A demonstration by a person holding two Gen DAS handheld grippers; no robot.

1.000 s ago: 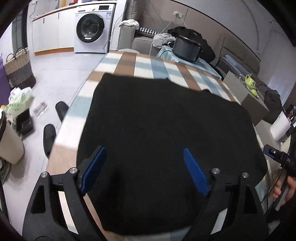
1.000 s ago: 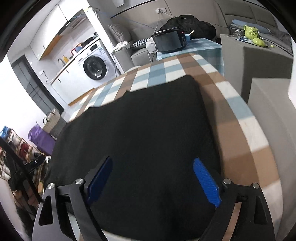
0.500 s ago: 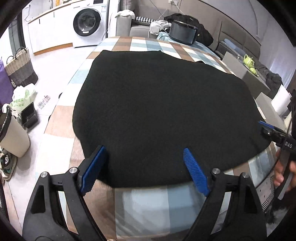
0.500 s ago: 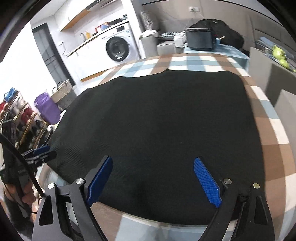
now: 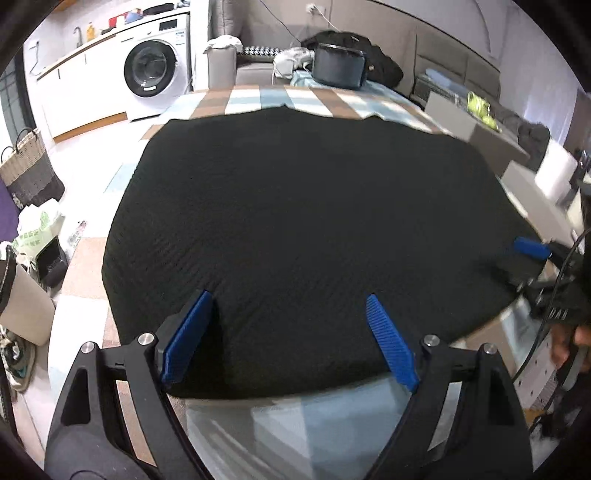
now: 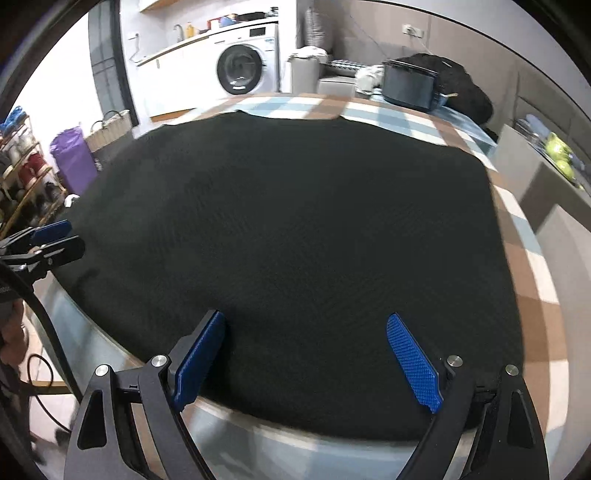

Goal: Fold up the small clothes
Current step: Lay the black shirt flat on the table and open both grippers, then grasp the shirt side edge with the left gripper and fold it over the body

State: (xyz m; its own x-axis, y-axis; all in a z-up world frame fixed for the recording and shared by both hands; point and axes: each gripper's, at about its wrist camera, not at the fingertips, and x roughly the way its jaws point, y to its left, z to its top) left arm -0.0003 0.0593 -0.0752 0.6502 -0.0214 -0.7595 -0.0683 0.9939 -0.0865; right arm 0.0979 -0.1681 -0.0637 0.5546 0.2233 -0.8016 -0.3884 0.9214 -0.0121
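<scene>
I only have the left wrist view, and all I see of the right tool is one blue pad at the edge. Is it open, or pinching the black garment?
Observer: Open. The right tool has both pads spread wide over the near hem of the black garment, with nothing pinched.
Operator: And the garment's right edge?
Observer: It lies flat, with a strip of checked tablecloth showing beyond it.

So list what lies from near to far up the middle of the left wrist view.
Left gripper → bare checked tablecloth → black garment → checked tablecloth again → dark box at the table's far end → grey wall.
</scene>
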